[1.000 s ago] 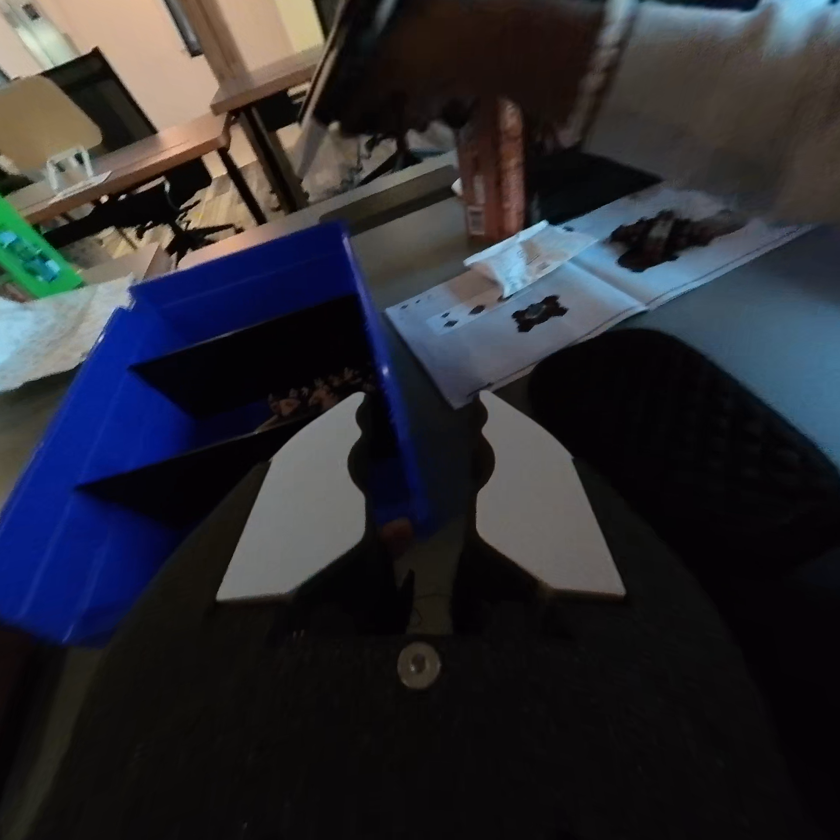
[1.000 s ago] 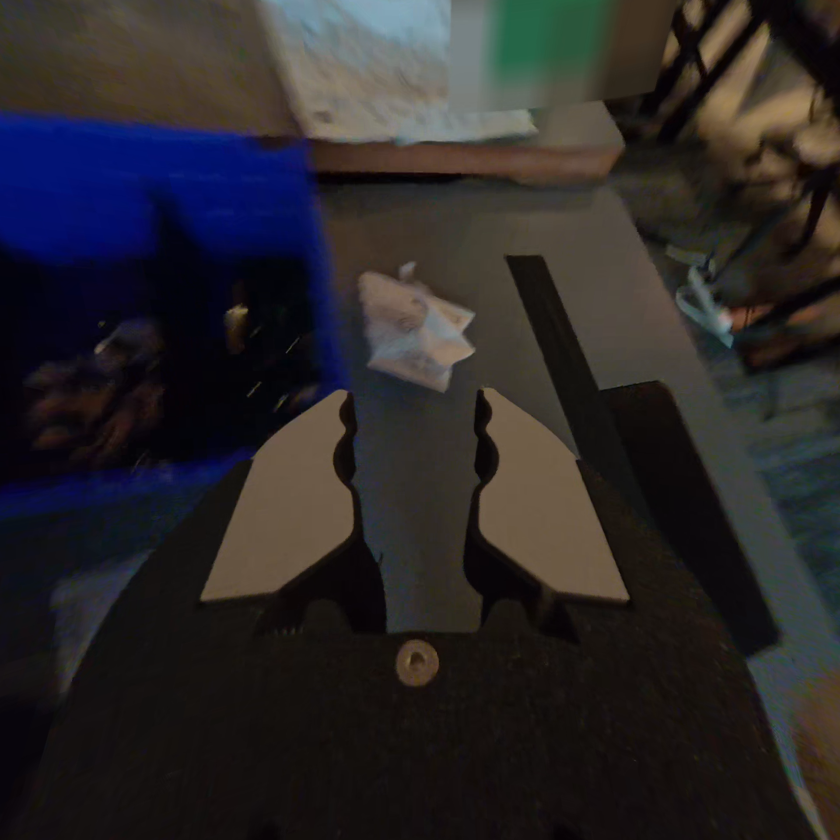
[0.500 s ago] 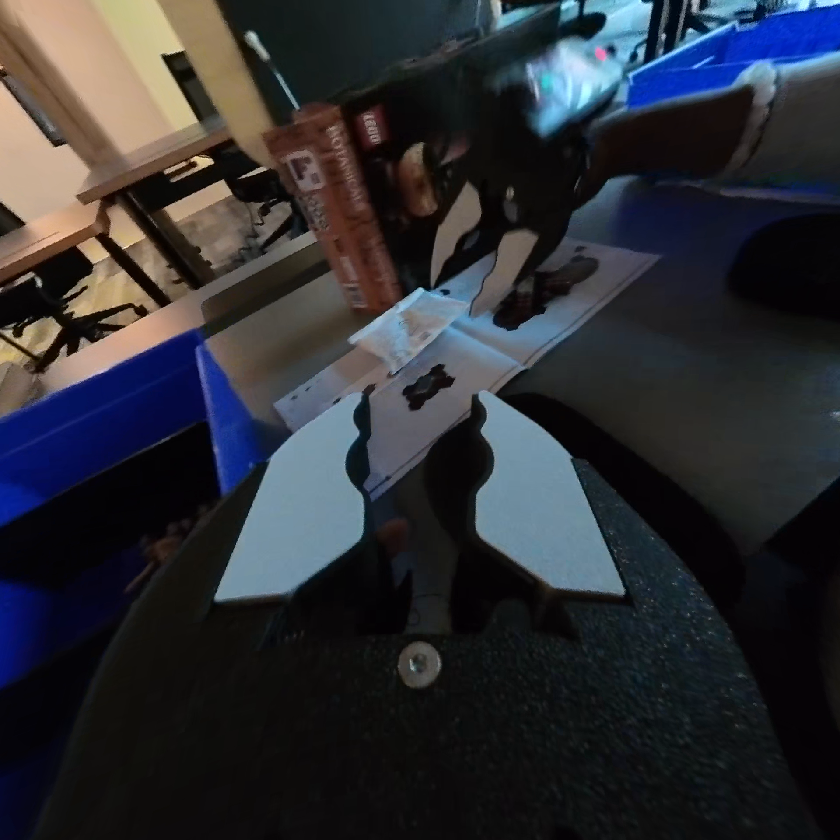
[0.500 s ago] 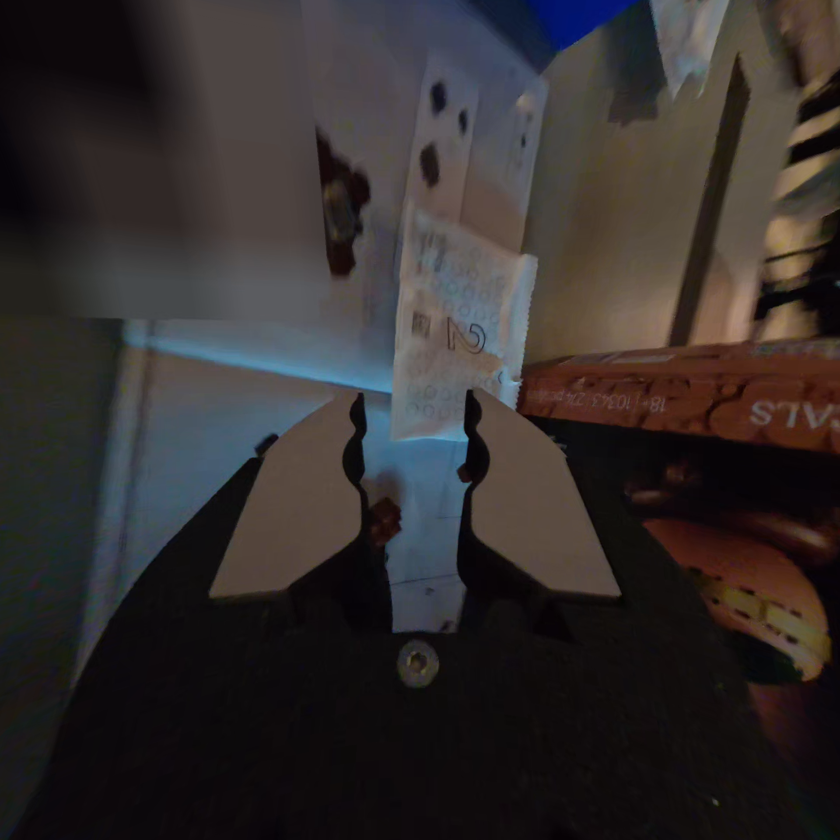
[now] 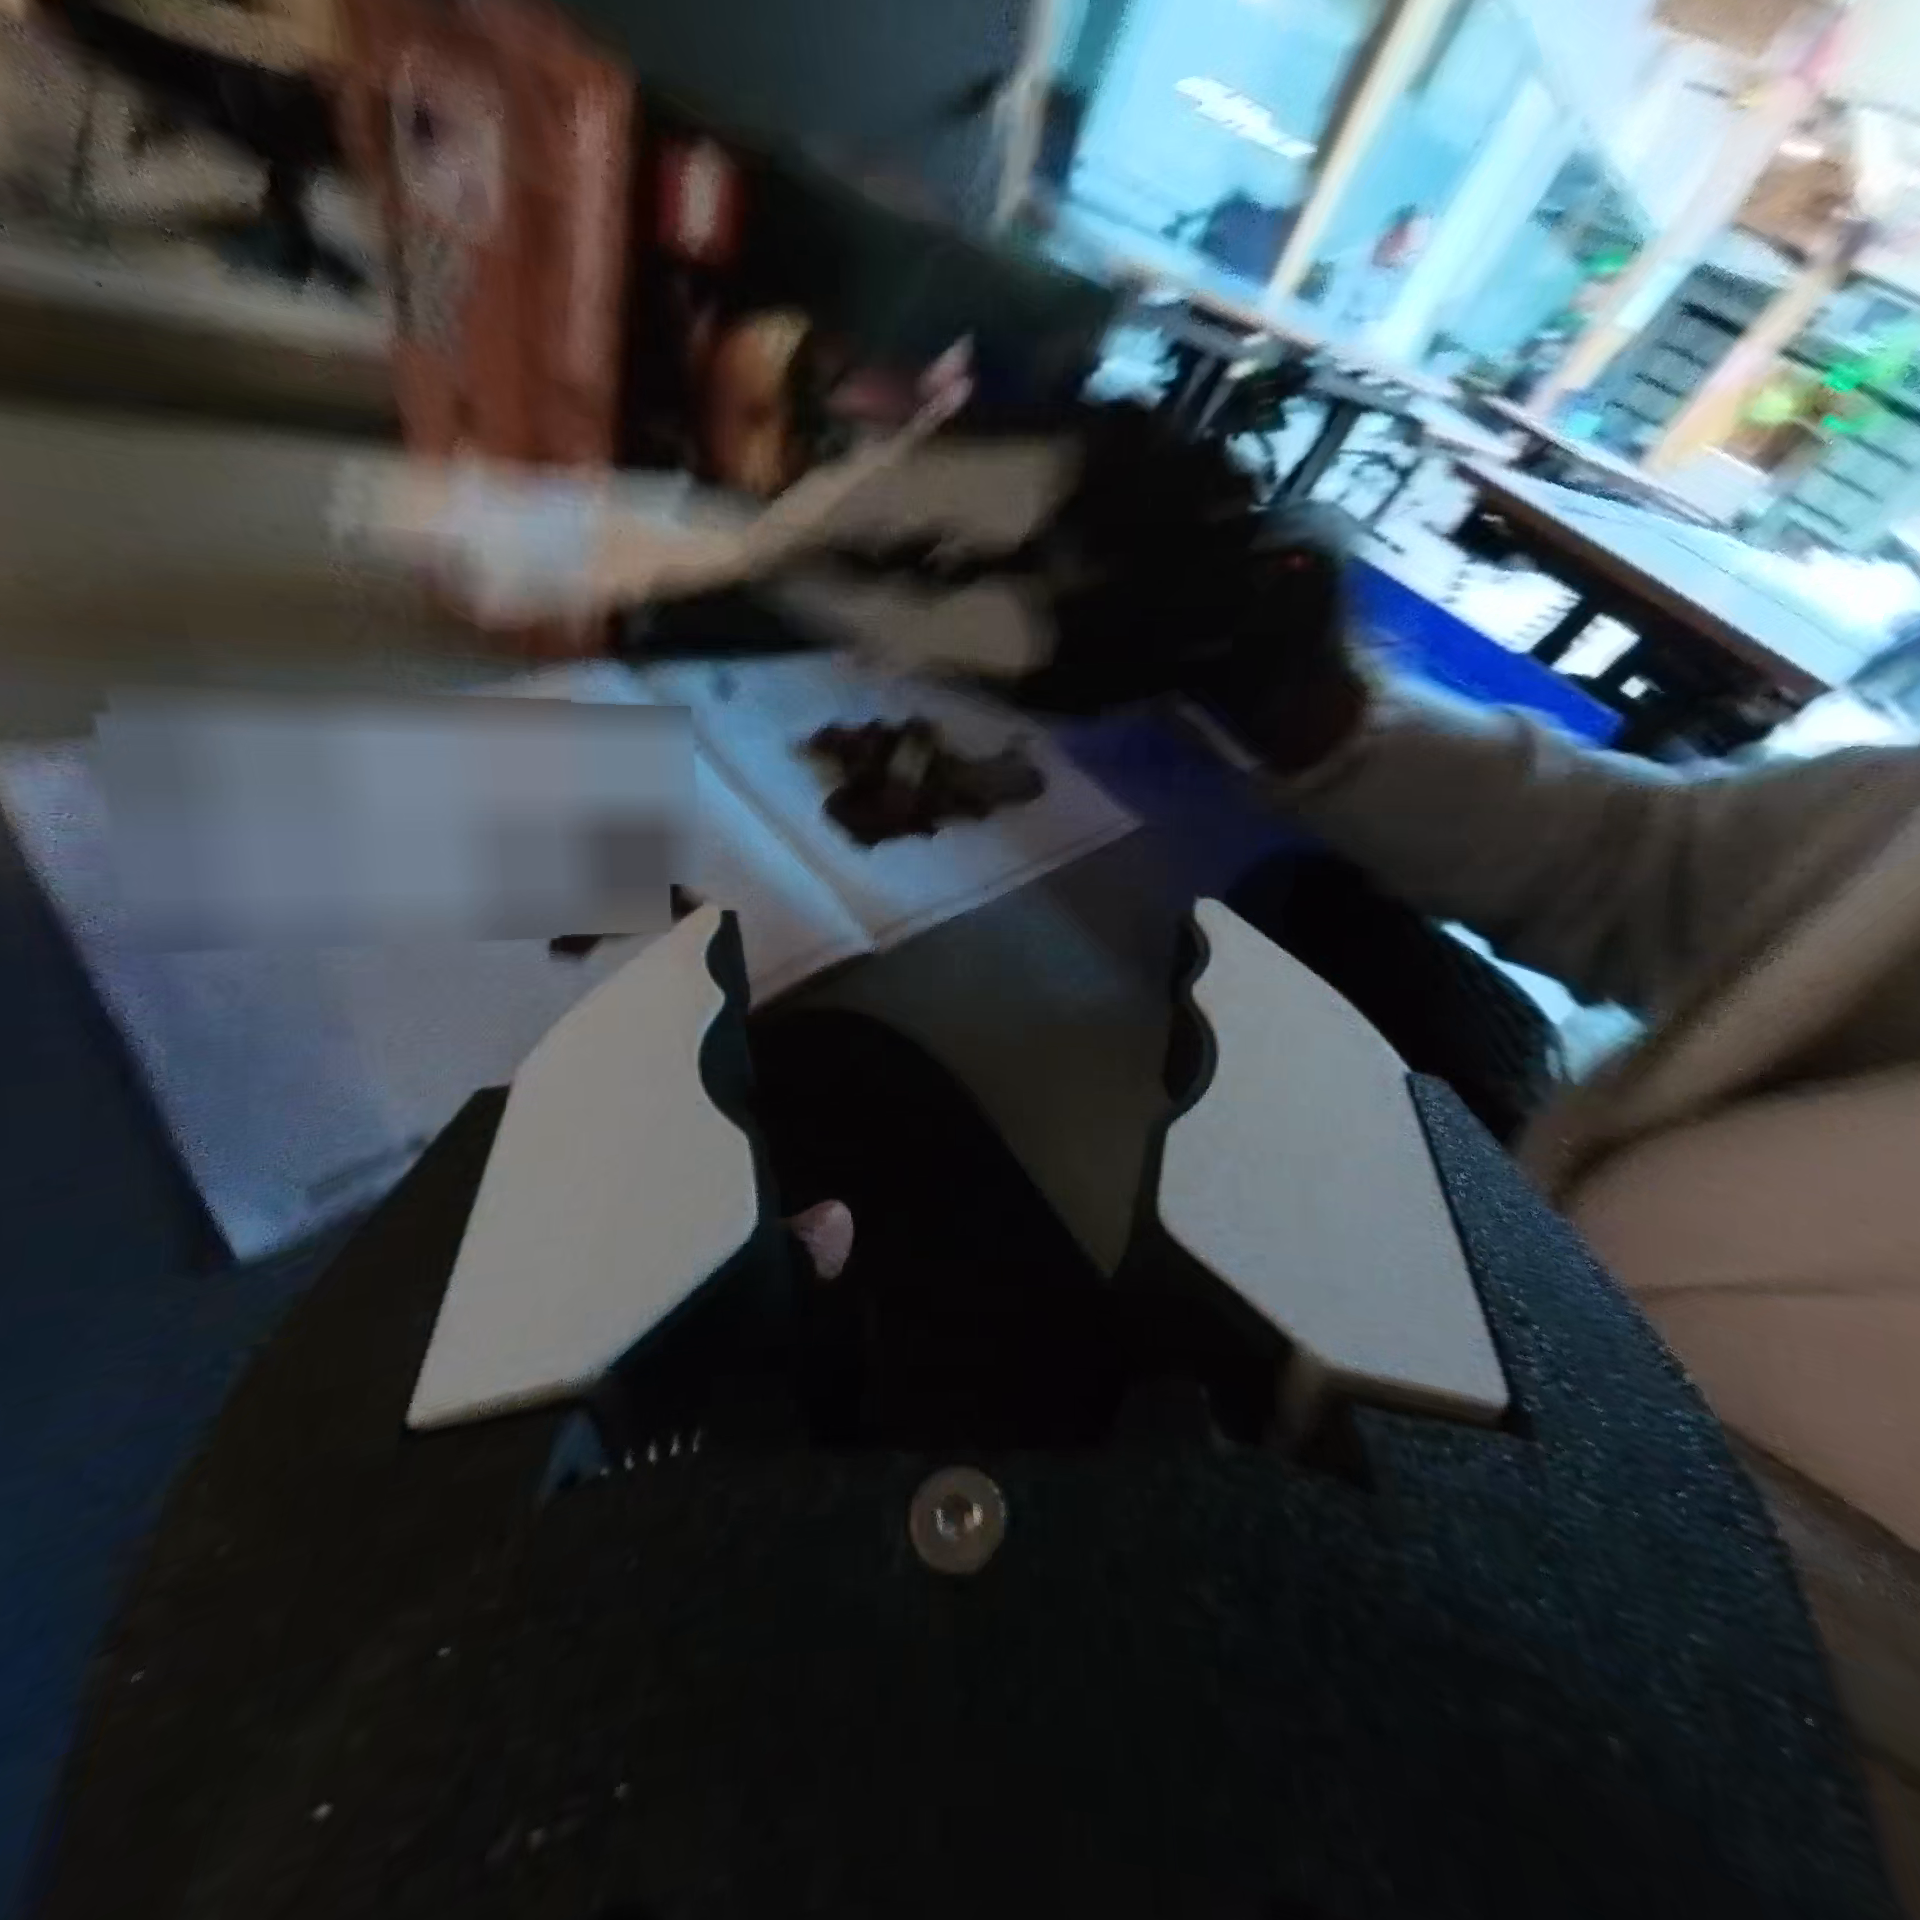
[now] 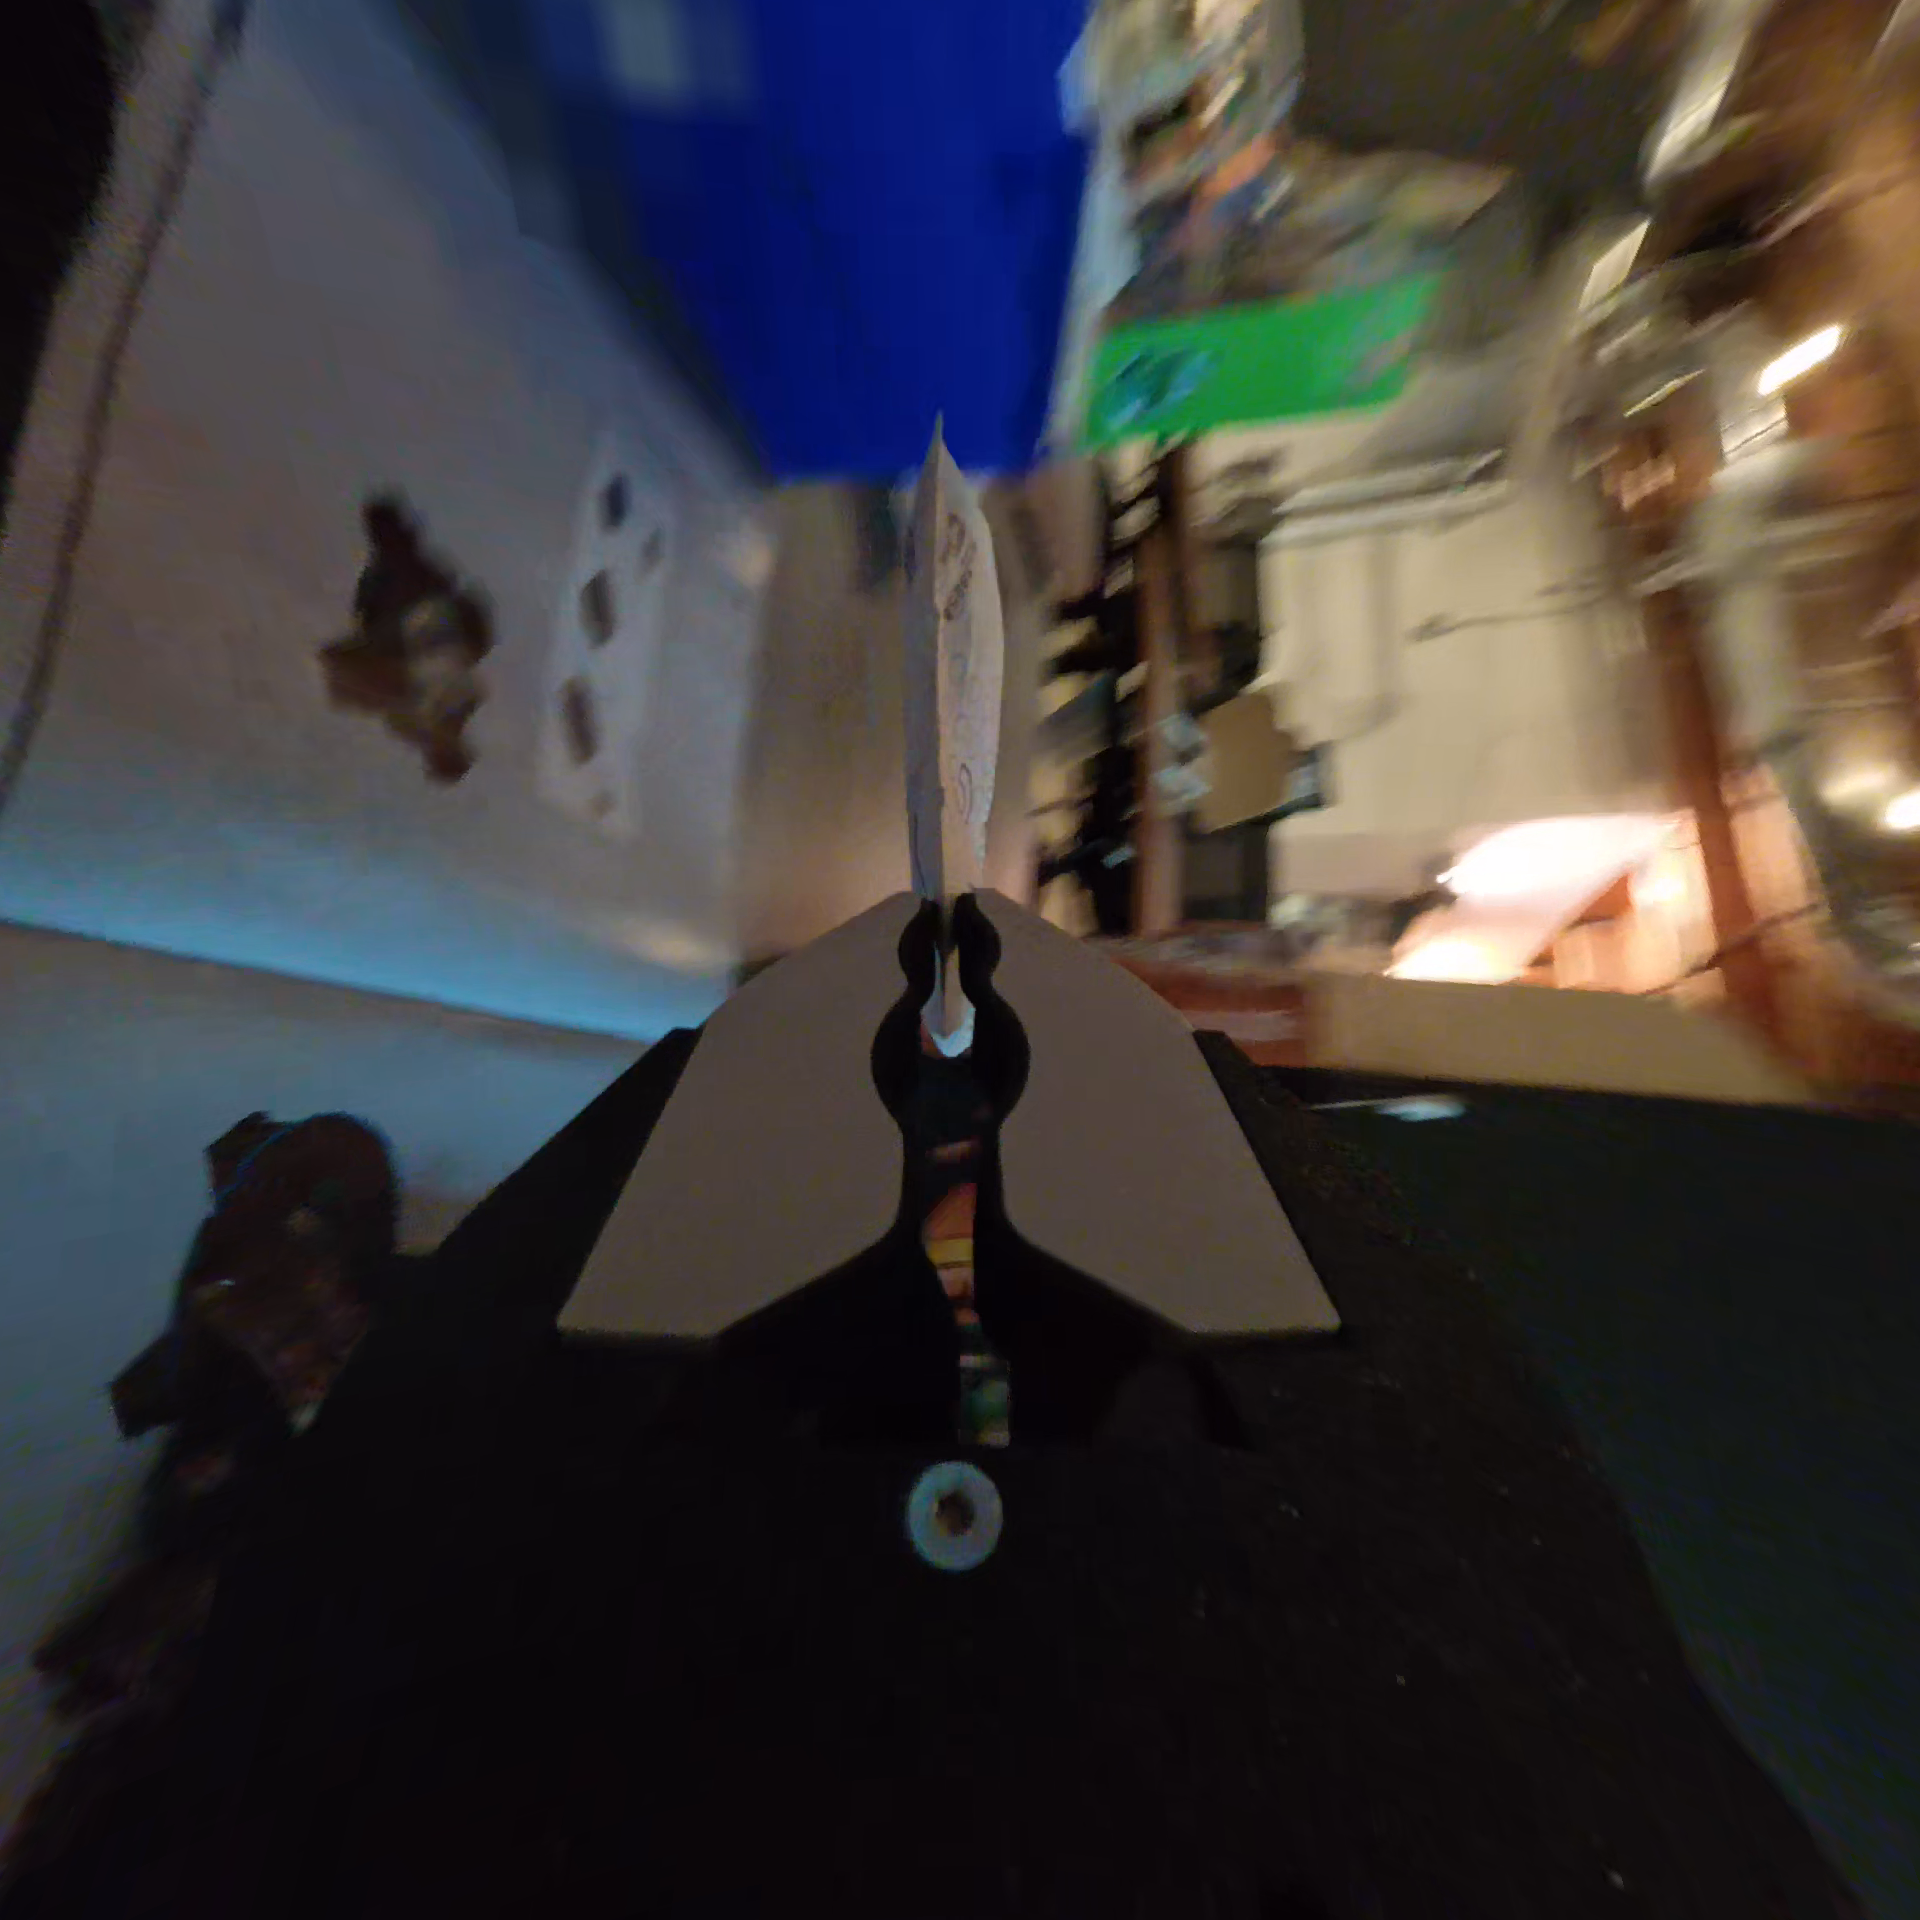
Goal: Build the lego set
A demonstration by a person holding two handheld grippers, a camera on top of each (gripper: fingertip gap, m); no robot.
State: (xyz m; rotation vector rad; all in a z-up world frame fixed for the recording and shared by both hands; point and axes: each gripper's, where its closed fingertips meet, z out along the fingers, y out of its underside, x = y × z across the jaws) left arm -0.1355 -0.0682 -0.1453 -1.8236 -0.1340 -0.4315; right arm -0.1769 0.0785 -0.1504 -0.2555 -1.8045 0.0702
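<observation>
Gripping a small white paper packet (image 6: 951, 665) edge-on, the right gripper (image 6: 943, 914) has its two pale fingers (image 6: 790, 1122) closed together at the tips, with the packet's lower end pinched between the pads. The packet projects straight forward from the fingertips along the gripper's own line; its long axis runs away from the camera, and its thin edge faces the lens. It is lifted clear of the surfaces behind it.

The left gripper (image 5: 956, 935) stands wide open. Nothing lies between its fingers (image 5: 613, 1164); only grey table (image 5: 997, 997) and a dark rounded shape show through the gap.

Relation in space: the packet lies ahead of the left gripper, to its upper left, where the left wrist view shows a blurred white patch (image 5: 499, 551) at the tip of the far gripper. The right gripper holds it; the left is well apart from it.

Count of items:
- Grippers: two.
- White packets: one.
- Open printed booklet (image 5: 904, 852): one, flat on the table, with dark brown pieces pictured or lying on its page; which cannot be told.
- Red-brown printed box (image 5: 499, 239): one, upright behind the booklet.
- Blue bin (image 6: 852, 229): at least one; motion blur prevents a firm count.
- Sleeved arm (image 5: 1621, 883): one in view, at the right edge.
</observation>
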